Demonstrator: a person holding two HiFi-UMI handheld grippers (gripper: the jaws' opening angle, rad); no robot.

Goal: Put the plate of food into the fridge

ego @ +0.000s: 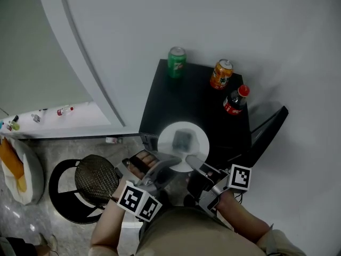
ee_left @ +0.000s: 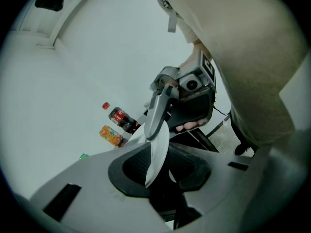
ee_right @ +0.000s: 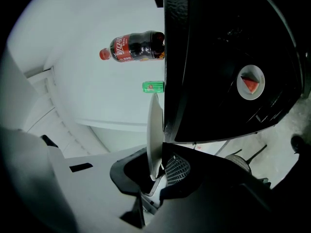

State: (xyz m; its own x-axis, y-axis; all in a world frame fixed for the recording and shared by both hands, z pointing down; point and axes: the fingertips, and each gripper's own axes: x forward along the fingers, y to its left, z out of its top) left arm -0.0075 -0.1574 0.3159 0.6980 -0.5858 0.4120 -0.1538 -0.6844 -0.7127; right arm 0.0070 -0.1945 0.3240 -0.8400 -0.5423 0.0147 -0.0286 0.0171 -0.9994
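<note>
Here, we hold the plate point(ego: 171, 132) at the front edge of the black fridge point(ego: 186, 97).
The left gripper point(ego: 160, 165) has its fingers nearly closed, clamped on the plate's near-left rim. The white plate carries a dark piece of food point(ego: 183, 139) and spans between both grippers. The right gripper point(ego: 196, 162) has its fingers pinched narrow on the near-right rim.

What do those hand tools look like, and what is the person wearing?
The left gripper and right gripper are grey plastic shells, black inside the jaws. Each carries a white cube with black square markers. No cables show. The person wears beige clothes, with a sleeve ending near the right elbow.
</note>
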